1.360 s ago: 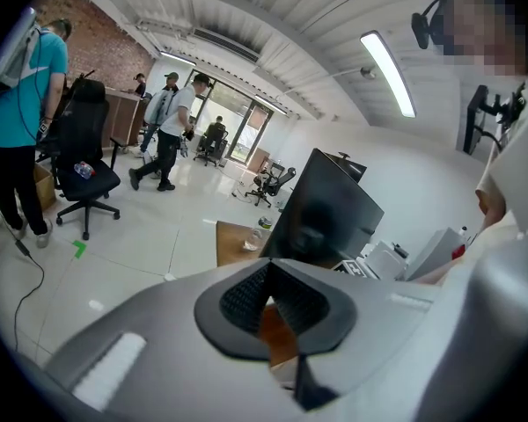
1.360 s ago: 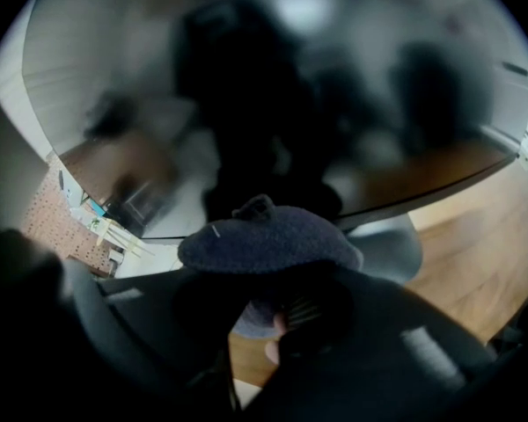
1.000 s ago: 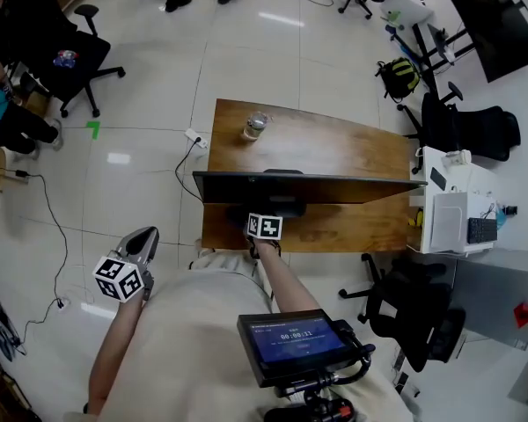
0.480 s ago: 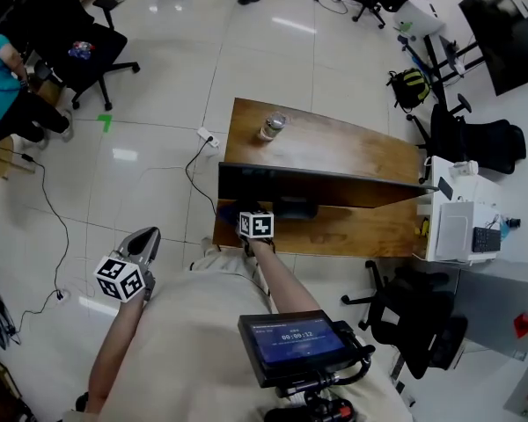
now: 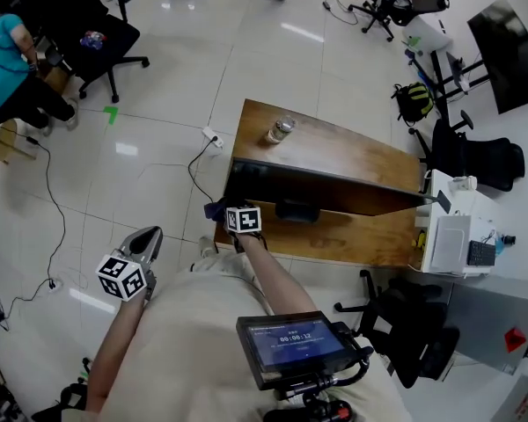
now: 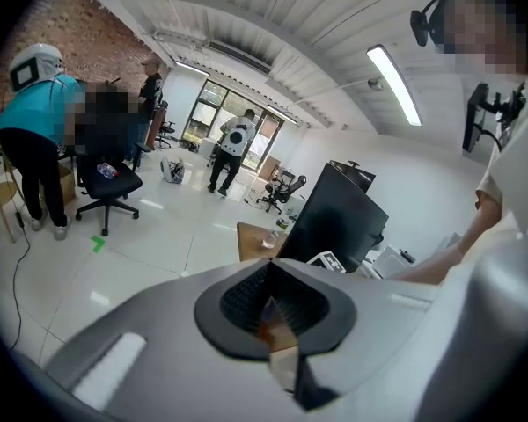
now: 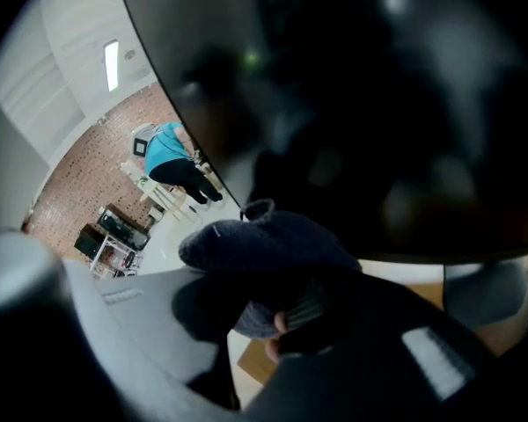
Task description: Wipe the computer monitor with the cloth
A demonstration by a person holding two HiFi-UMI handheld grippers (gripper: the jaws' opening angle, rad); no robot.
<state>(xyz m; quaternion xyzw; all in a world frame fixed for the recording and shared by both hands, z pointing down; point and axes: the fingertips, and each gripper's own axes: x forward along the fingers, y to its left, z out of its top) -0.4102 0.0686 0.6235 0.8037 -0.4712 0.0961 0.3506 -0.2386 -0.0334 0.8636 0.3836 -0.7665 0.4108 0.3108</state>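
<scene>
A black computer monitor [image 5: 317, 181] stands on a wooden desk [image 5: 334, 152], seen edge-on from above in the head view; it also shows in the left gripper view as the monitor [image 6: 334, 222] and fills the right gripper view as a dark screen [image 7: 378, 86]. My right gripper [image 5: 231, 211] is at the monitor's left end, shut on a dark blue cloth [image 7: 264, 253] that is pressed close to the screen; a bit of the cloth [image 5: 214, 209] shows beside the marker cube. My left gripper [image 5: 145, 240] hangs over the floor left of the desk, jaws together and holding nothing.
A glass jar [image 5: 277, 131] stands near the desk's far left edge. A power strip [image 5: 213, 137] and cable lie on the floor by the desk. Office chairs [image 5: 110, 38] and people stand at the back left; a white cabinet [image 5: 449, 231] sits right of the desk.
My right gripper with the cloth has slid left along the monitor, from near its stand to its left end. The left gripper has stayed in place.
</scene>
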